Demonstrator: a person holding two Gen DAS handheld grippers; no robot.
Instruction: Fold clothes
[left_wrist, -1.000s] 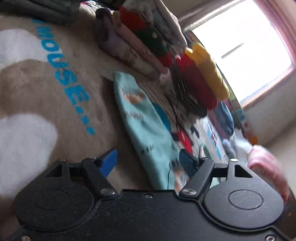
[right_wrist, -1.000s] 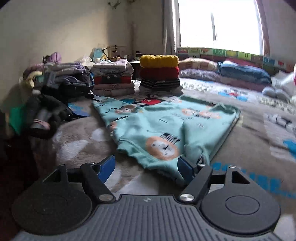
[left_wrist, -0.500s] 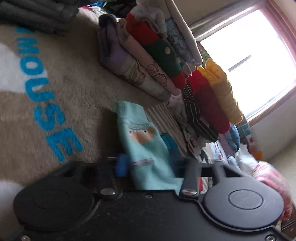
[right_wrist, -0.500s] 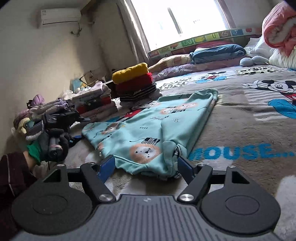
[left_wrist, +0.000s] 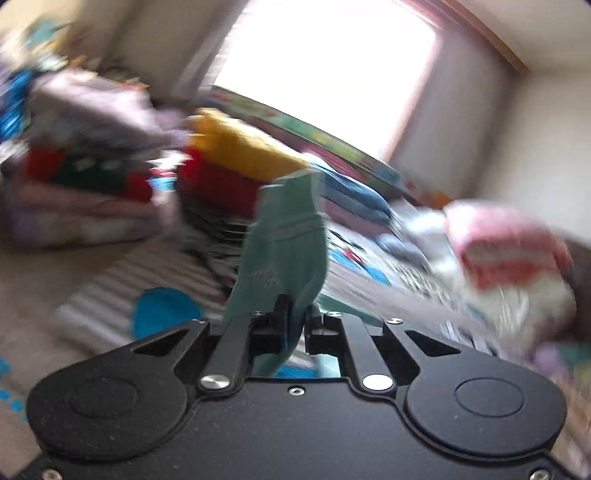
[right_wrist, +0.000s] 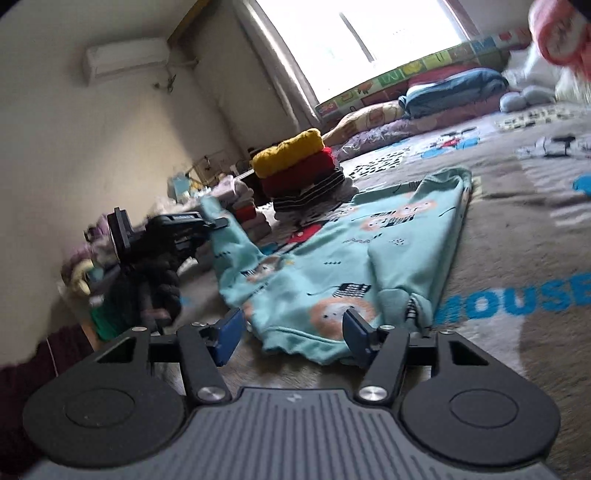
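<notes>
Mint-green printed garment (right_wrist: 373, 266) spread on bed blanket (right_wrist: 517, 221), near side, folded stacks (right_wrist: 299, 166) beyond at far left. Left gripper (left_wrist: 291, 325) jaws clenched on left sleeve, cloth lifted off blanket. Right gripper (right_wrist: 291, 328) jaws closing, near hem between them, not yet pinched. Fabric looks soft, light, limp; likely sags and drags. Best hold: hem edge or sleeve end, through both layers.
</notes>
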